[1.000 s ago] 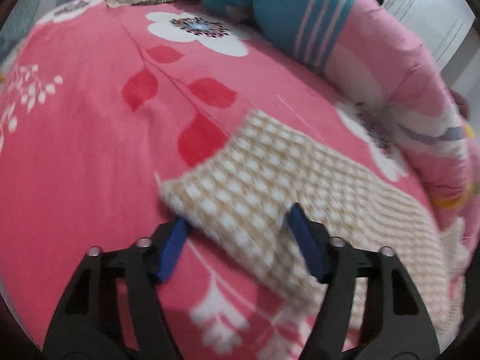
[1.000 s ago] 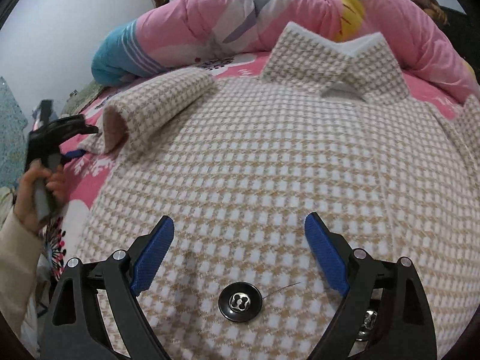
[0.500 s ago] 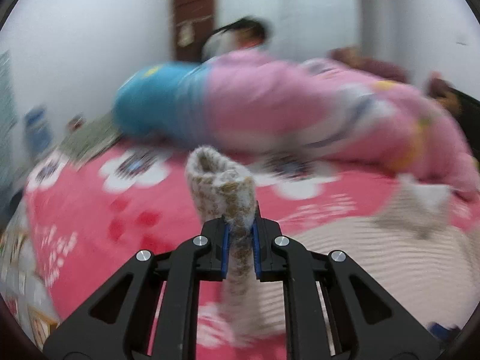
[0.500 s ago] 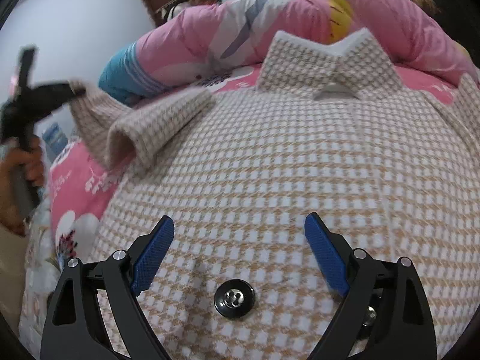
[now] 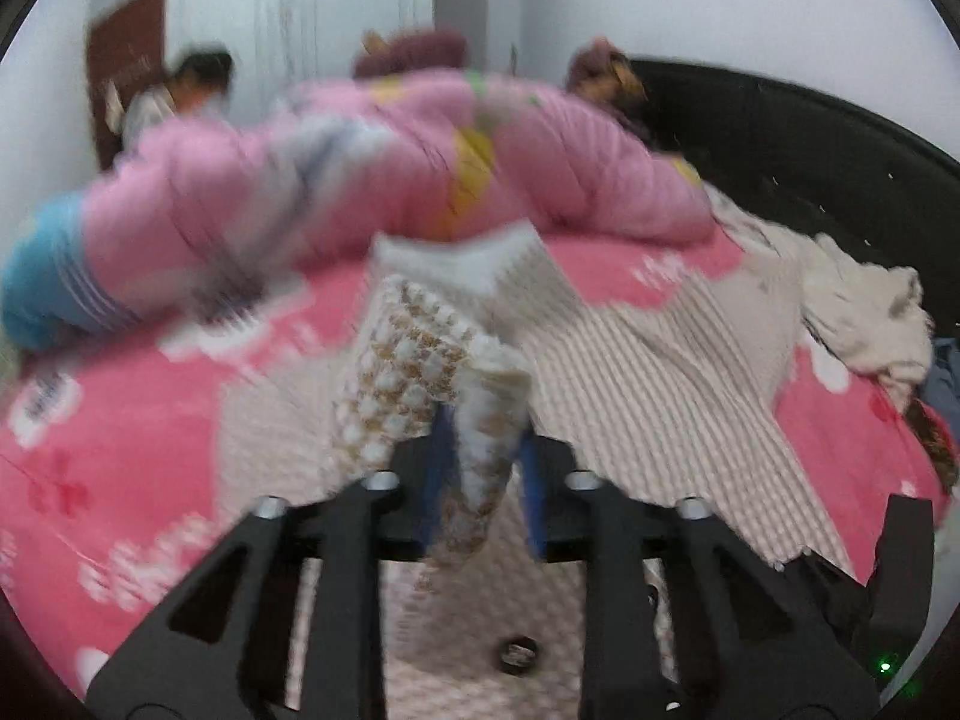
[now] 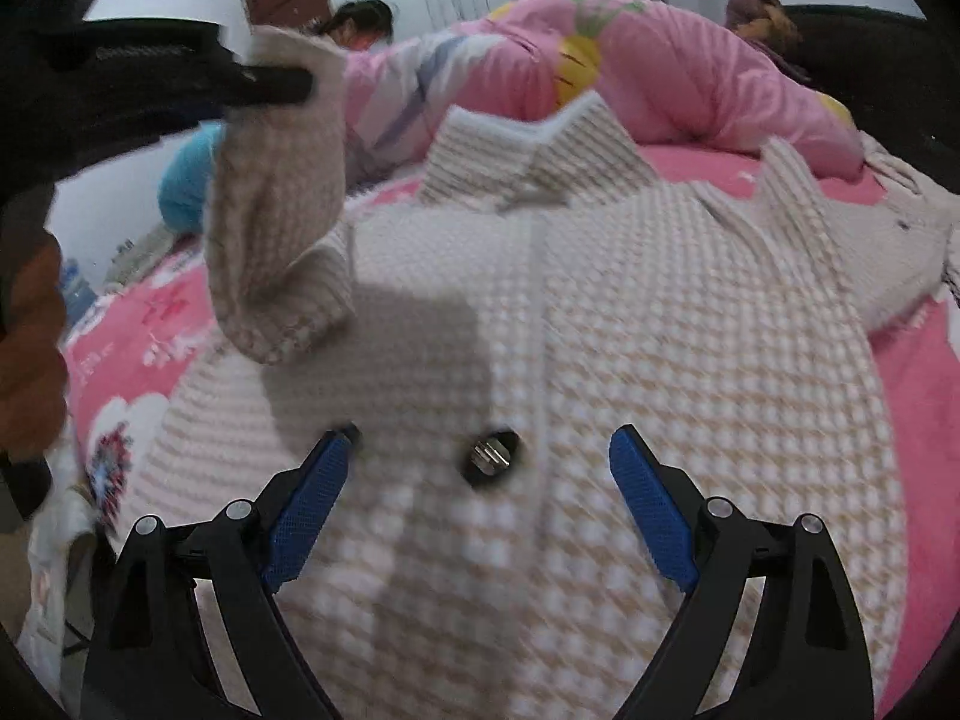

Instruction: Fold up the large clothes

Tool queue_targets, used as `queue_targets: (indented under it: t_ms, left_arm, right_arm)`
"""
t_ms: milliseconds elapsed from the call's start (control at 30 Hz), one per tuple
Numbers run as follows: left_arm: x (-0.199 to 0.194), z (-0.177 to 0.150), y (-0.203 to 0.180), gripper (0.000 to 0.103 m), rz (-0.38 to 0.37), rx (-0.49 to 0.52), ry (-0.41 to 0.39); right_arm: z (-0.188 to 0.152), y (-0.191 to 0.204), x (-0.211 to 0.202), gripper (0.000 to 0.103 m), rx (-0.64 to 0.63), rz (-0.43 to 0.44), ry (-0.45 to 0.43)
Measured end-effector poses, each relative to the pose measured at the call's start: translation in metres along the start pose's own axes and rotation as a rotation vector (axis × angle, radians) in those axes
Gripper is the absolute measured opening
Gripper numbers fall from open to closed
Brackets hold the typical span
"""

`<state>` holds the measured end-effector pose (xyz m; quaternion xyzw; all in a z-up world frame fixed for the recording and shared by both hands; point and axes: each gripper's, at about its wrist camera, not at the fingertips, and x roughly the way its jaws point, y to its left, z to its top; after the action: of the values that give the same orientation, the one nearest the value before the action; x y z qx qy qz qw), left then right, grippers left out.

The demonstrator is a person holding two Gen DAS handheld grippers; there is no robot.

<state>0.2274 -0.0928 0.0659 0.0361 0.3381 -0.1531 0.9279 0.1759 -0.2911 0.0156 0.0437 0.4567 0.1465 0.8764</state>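
Right wrist: beige-and-white checked coat (image 6: 600, 312) spread flat; left gripper (image 5: 483, 480) opening around its lifted sleeve (image 6: 276, 204); right gripper (image 6: 474, 516) wide apart.

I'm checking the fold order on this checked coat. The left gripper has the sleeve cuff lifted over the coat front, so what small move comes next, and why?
Probably let the sleeve settle across the coat's front. The left gripper's jaws are opening with the cuff between them, and the sleeve hangs above the buttoned chest. The right gripper hovers open and empty.
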Motion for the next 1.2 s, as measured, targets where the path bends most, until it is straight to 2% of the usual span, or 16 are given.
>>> queue_targets:
  t_ms: [67,200,300,567,667,767,867,1200]
  left_arm:
    - [0.017,-0.016,0.002,0.066,-0.005,-0.04,0.03]
    - [0.025,-0.032,0.003,0.084,-0.016,-0.046,0.048]
    - [0.019,-0.038,0.009,0.086,-0.028,-0.063,0.062]
    - [-0.008,-0.071,0.047,0.092,0.006,-0.134,0.084]
    - [0.0,-0.088,0.063,0.093,0.027,-0.169,0.131]
    - [0.012,-0.102,0.078,0.093,0.002,-0.215,0.173]
    - [0.031,-0.114,0.089,0.093,-0.007,-0.24,0.246]
    - [0.041,-0.122,0.081,0.095,0.021,-0.151,0.284]
  right_arm:
    - [-0.007,-0.008,0.003,0.086,0.022,0.006,0.03]
    - [-0.015,-0.015,0.003,0.088,0.016,0.02,0.039]
    - [-0.015,-0.013,0.005,0.097,0.003,0.04,0.047]
    - [-0.015,-0.005,0.017,0.097,-0.016,0.003,0.058]
    - [-0.015,-0.003,0.018,0.097,-0.014,-0.006,0.067]
    - [-0.013,-0.002,0.022,0.097,-0.009,-0.002,0.07]
    - [-0.011,-0.008,0.025,0.097,0.009,0.021,0.069]
    - [-0.012,-0.015,0.022,0.097,0.021,0.063,0.09]
